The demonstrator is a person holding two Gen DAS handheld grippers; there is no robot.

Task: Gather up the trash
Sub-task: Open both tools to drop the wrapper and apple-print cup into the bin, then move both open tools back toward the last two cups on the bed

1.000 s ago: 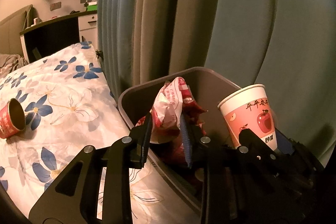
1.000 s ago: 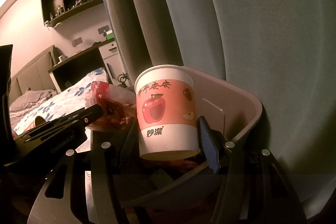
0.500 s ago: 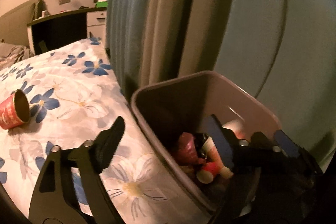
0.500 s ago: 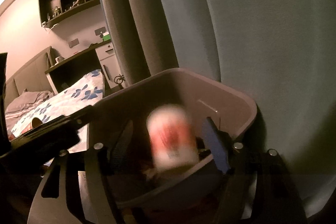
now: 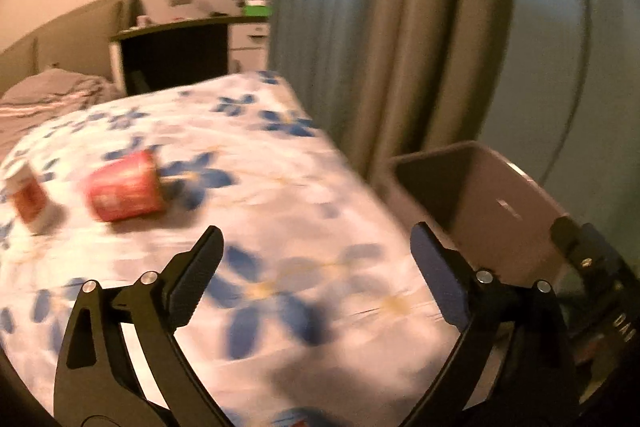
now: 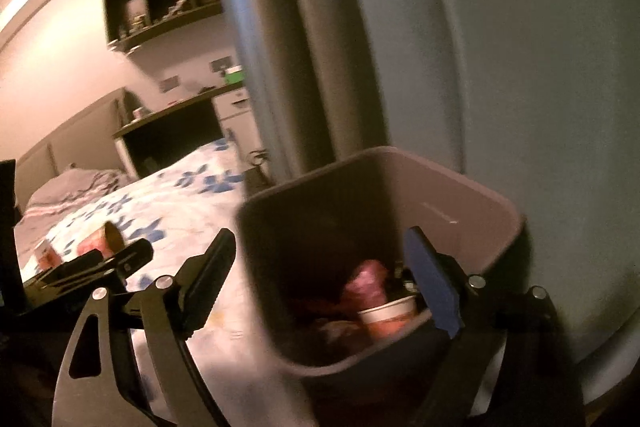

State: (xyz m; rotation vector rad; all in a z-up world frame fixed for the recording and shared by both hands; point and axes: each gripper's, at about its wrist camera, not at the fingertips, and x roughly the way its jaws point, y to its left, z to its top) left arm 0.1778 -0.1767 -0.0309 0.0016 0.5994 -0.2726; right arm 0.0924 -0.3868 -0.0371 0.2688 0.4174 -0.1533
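The left gripper [image 5: 316, 259] tilts down over the bed [image 5: 280, 211], its jaws having just opened, empty. The right gripper [image 6: 320, 259], also just opened and empty, hangs over the bin [image 6: 472, 195]. The blurred paper cup [image 6: 386, 315] seems to lie inside.

No print can be read; the cups' markings are blurred.

1. Left gripper [image 5: 316, 259]: black skeletal finger arms with triangular cut-outs, silver screw heads at the pivots.
2. Finger pads [image 5: 438, 275]: ribbed, dark blue.
3. Right gripper [image 6: 320, 267]: same build, black linkages, silver screws, blue pads [image 6: 434, 287].
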